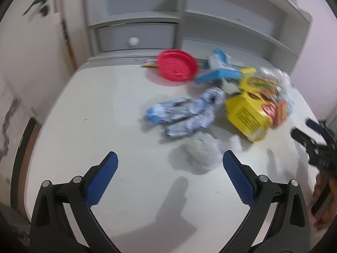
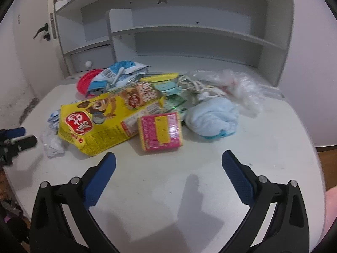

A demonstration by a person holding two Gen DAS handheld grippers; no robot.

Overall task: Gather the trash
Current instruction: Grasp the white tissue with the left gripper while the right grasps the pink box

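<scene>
Right wrist: right tool [image 2: 168, 160] spread wide over bare desk [image 2: 189, 189] before pink packet [image 2: 160, 130]; left tool [image 1: 169, 161] likewise apart.

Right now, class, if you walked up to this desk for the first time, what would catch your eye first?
The big yellow snack bag lies at the front of the trash heap on the white desk, a pink packet leaning against its right end. Behind it at the left sits a red plate. Both the right gripper and the left gripper stand open, holding nothing.
</scene>
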